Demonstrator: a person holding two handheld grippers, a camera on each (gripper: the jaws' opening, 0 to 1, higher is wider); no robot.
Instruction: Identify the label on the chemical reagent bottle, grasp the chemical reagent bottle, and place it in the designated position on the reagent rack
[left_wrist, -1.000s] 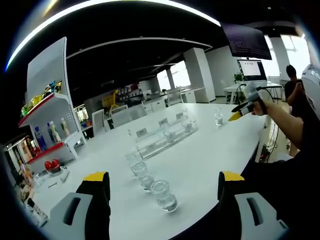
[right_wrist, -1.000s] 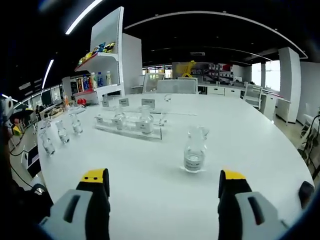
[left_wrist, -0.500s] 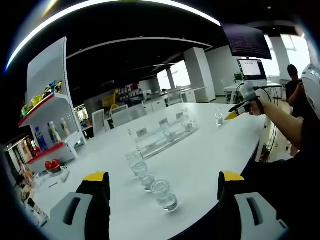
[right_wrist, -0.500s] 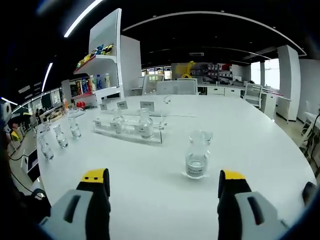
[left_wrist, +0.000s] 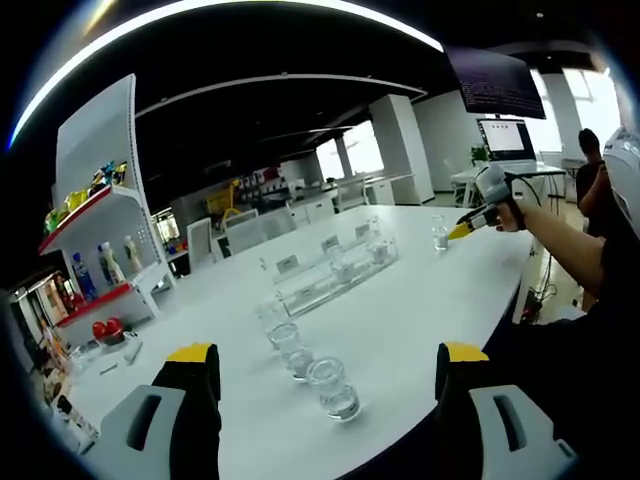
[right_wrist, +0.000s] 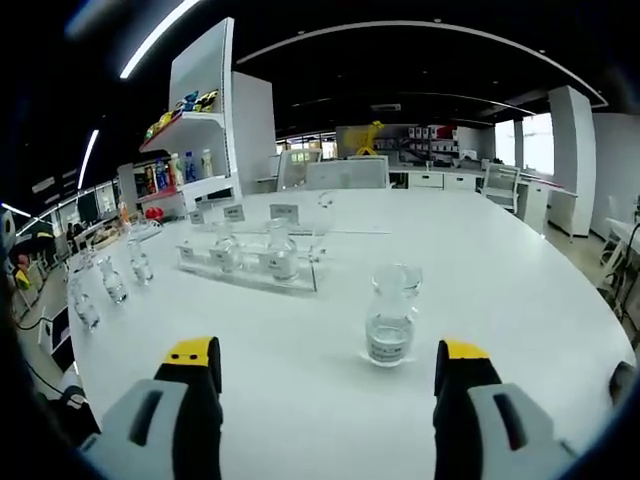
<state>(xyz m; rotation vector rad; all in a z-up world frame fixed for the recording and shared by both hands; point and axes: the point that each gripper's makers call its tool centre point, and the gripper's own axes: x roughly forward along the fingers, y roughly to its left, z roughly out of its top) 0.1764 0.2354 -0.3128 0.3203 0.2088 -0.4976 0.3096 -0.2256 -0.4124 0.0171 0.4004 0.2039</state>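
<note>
Approaching is judged the step in hand: the right gripper (right_wrist: 325, 365) is held with jaws spread and empty, facing the bottle (right_wrist: 389, 326), which stands alone on the table (right_wrist: 520, 300), near and slightly right of centre between the jaws. Next, a short advance and a closing on the bottle's body would be called for, then carriage to the rack (right_wrist: 250, 270). The left gripper (left_wrist: 325, 365) is likewise released, empty. Three bottles (left_wrist: 300, 350) are counted before it; two are seen in the rack.

Both tools gape (nothing gripped) — left tool (left_wrist: 318, 362), right tool (right_wrist: 318, 358).
</note>
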